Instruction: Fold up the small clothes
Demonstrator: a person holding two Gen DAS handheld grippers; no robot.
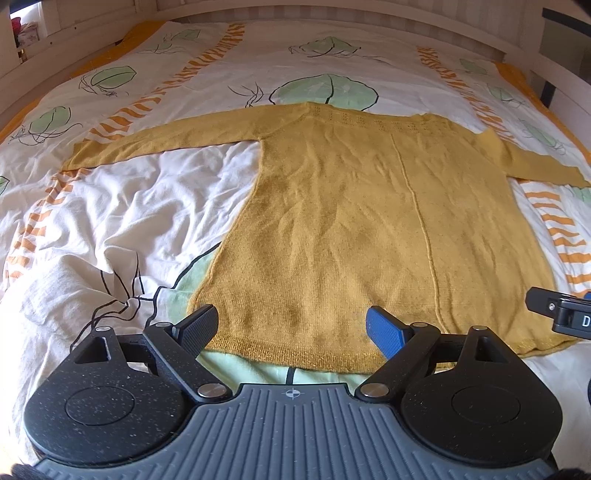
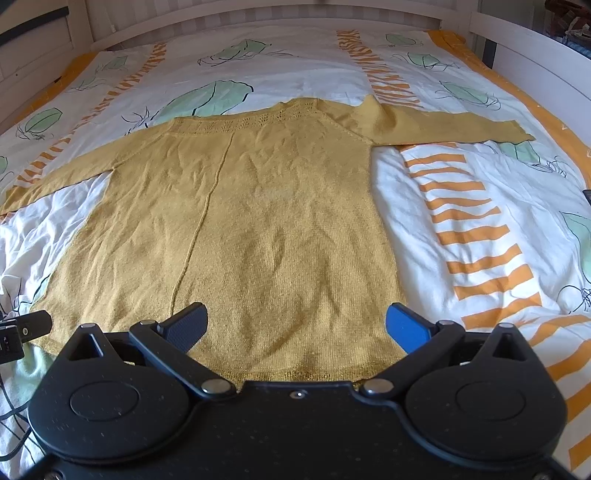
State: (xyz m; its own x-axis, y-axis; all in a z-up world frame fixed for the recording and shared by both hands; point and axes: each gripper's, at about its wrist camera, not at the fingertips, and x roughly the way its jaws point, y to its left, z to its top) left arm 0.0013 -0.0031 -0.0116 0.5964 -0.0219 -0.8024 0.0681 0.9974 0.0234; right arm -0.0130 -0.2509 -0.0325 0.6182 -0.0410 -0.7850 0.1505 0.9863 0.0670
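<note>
A mustard-yellow knit sweater (image 1: 351, 221) lies flat on the bed, neckline far, hem near, both sleeves spread out sideways. It also shows in the right wrist view (image 2: 266, 229). My left gripper (image 1: 291, 328) is open and empty, hovering over the left half of the hem. My right gripper (image 2: 295, 325) is open and empty, over the right half of the hem. The right gripper's edge shows at the far right of the left wrist view (image 1: 561, 314). The left gripper's edge shows at the left of the right wrist view (image 2: 22, 332).
The bed has a rumpled white duvet (image 1: 129, 206) with green leaves and orange stripes (image 2: 480, 229). A white wooden bed frame (image 2: 258, 14) runs along the far side and the right side (image 2: 535, 55).
</note>
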